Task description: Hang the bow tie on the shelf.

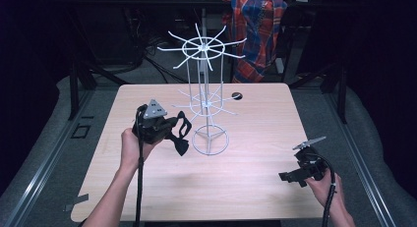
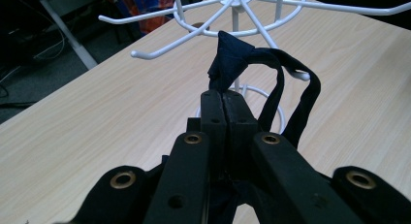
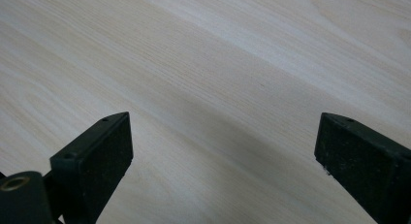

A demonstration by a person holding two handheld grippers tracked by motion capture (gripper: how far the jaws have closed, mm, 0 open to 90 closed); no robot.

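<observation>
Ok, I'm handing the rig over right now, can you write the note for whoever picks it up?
Left gripper: shut on the dark fabric piece, pinching a bunched corner; its strap loops hang free to the side. It is held up beside the white wire rack, close to the lower tier's arms.
Right gripper: open, nothing between the jaws, low over the bare table at the near right.
Done: the fabric is picked up and brought to the rack.
Left: probably hang a loop over one of the rack's arms; one white tip already shows inside a loop, but whether it carries any weight is unclear. Then release.
</observation>
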